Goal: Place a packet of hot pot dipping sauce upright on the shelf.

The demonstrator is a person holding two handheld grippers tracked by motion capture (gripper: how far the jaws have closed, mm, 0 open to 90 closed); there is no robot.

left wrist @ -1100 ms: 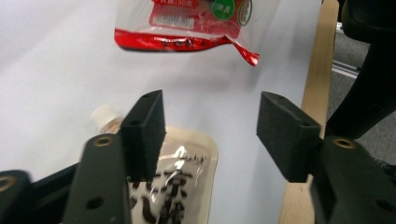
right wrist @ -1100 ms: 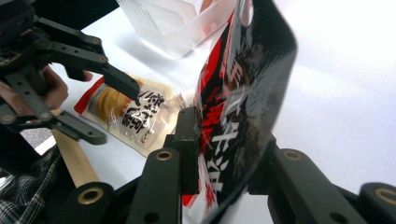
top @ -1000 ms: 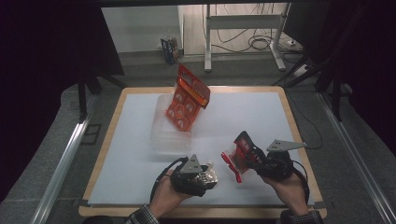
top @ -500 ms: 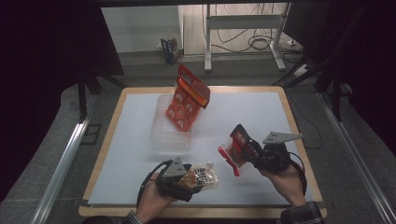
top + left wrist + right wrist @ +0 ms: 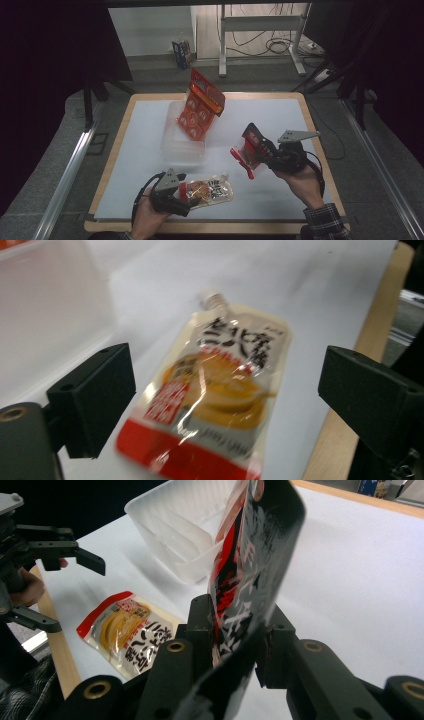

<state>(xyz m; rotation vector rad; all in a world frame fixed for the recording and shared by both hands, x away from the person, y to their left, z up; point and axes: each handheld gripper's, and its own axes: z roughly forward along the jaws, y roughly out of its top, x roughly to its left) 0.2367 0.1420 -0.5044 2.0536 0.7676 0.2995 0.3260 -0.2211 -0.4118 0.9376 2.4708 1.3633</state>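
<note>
A yellow-and-red food pouch (image 5: 211,189) (image 5: 220,390) (image 5: 125,630) lies flat on the white table top near the front edge. My left gripper (image 5: 189,195) (image 5: 230,390) is open at the pouch's red bottom end. Its jaws have just been opening; the pouch lies between them, and neither pad presses on it. My right gripper (image 5: 257,150) (image 5: 235,635) is shut on a black-and-red pouch (image 5: 246,152) (image 5: 255,545) and holds it upright above the table's right half.
A clear plastic tray (image 5: 182,145) (image 5: 180,525) stands at the table's middle, and an orange packet (image 5: 200,102) leans up out of its far end. The wooden table rim (image 5: 215,226) runs just behind my left hand. Table legs and cables are on the floor beyond.
My left gripper has opened and drawn back to the left, leaving the yellow pouch on the table. My right gripper has risen a little with the black-and-red pouch.
</note>
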